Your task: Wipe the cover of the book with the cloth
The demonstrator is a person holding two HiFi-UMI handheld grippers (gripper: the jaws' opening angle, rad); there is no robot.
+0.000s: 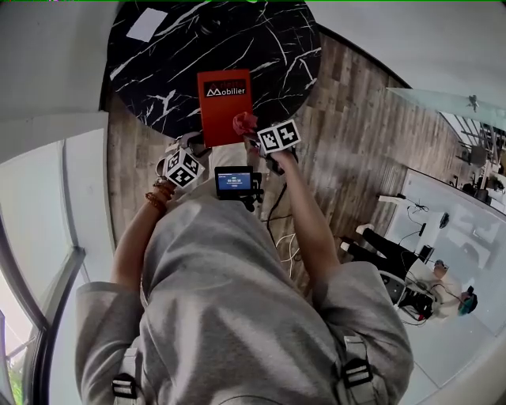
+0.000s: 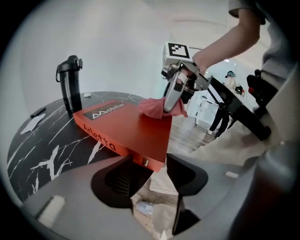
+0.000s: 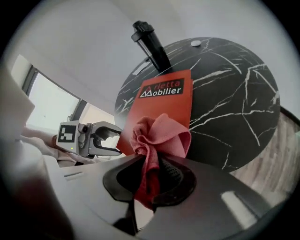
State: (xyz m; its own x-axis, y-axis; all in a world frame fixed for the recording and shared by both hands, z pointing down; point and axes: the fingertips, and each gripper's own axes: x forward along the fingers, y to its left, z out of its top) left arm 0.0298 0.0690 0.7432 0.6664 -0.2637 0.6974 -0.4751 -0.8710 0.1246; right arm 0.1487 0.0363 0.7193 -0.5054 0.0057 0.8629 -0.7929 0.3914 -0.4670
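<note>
left gripper point(image 2: 151, 163): jaws stand wide. The near left corner of the book pokes in between the tips. Nothing is clamped, and I can't tell if a pad touches the edge. Looks like a backstop so the book doesn't skate or spin under wiping pressure.
bottle point(image 2: 70, 86): black, upright, at the far side of the table past the book's far left corner. Clear of the wipe path.
white sheet point(image 1: 148, 24): lies flat at the far left of the table, well apart from the book.
book point(image 1: 225, 107): orange-red and flat, cover up, title end far. It sits at the near edge of the table with its near end overhanging toward the person. My guess is that's what lets the left jaws straddle the corner.
table point(image 3: 234, 93): round black marble top. It carries most of the book, so the cover can take downward push.
cloth point(image 3: 161, 136): pink, bunched into a wad that bulges out past the jaw tips. It rests on the cover's near right part, so fabric meets the cover, not the fingers.
right gripper point(image 3: 152, 161): jaws closed on the cloth's gathered tail and angled steeply down at the cover.
step: a wipe stroke near the near right corner. The title end of the cover probably remains to be covered.
risk: the overhang could tip the book if the push lands too close to the near edge.
</note>
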